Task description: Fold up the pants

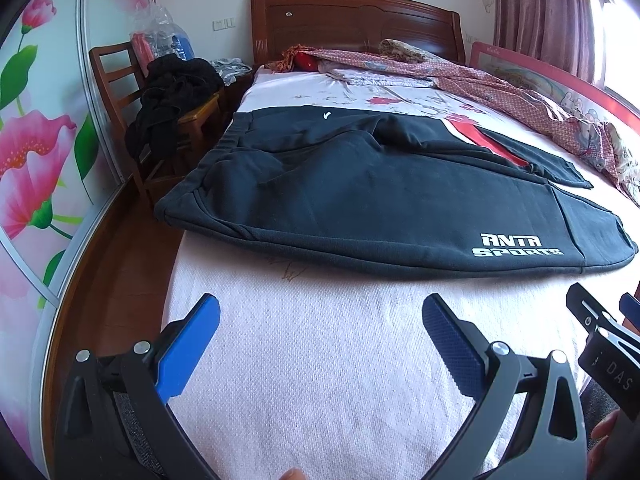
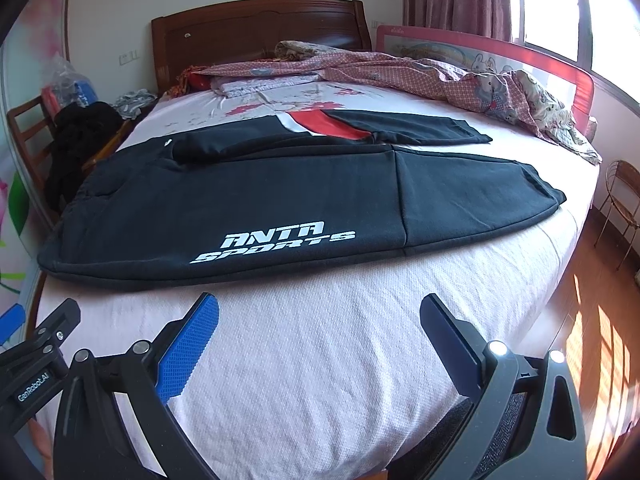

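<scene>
Black sweatpants (image 1: 360, 184) with white "ANTA SPORTS" lettering and a red-white patch lie flat across the bed, waistband at the left, leg cuffs at the right; they also show in the right wrist view (image 2: 280, 192). The two legs lie side by side, the far one partly under the near one. My left gripper (image 1: 320, 312) is open and empty above the bare sheet, short of the pants' near edge. My right gripper (image 2: 320, 312) is open and empty too, just to its right, also short of the near edge.
The bed (image 2: 320, 380) has a pink-white sheet. A crumpled patterned quilt (image 2: 460, 76) lies at the far right by a red bed rail (image 2: 520, 52). A wooden chair (image 1: 120, 80) piled with dark clothes stands left of the bed. A wire chair (image 2: 620, 196) stands on the right floor.
</scene>
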Available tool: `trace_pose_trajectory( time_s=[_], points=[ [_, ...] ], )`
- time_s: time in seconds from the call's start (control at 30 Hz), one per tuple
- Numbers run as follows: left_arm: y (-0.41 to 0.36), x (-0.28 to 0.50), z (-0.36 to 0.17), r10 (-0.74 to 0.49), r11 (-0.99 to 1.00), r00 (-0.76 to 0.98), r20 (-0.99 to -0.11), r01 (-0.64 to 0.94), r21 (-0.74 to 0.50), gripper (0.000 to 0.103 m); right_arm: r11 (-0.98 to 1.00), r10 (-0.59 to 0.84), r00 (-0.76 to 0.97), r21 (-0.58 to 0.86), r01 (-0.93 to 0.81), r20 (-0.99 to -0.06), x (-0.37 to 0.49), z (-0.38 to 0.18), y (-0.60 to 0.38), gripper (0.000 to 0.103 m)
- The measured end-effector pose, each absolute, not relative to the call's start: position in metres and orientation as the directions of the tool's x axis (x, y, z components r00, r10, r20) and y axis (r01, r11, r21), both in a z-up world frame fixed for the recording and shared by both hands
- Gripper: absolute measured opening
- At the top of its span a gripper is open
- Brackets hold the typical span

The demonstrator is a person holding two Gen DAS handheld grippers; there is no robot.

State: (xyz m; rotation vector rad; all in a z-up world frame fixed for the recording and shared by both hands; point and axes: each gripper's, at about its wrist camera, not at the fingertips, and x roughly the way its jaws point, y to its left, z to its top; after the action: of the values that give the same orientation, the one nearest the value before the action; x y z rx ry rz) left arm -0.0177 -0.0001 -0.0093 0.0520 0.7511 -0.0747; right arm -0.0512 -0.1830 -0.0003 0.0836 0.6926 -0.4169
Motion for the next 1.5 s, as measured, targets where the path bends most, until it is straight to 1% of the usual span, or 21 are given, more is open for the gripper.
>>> trace_pose_trajectory(
  time_s=[1.5],
  points=[
    [-0.0026,-0.017,-0.0113,-0.057,0.996,0.713,-0.699,0.09,0.01,0.101,0.917,-0.338,0.683,-0.062,0.395,-0.647,-0.0494,-0.0056,-0.1797,0.1]
  ],
)
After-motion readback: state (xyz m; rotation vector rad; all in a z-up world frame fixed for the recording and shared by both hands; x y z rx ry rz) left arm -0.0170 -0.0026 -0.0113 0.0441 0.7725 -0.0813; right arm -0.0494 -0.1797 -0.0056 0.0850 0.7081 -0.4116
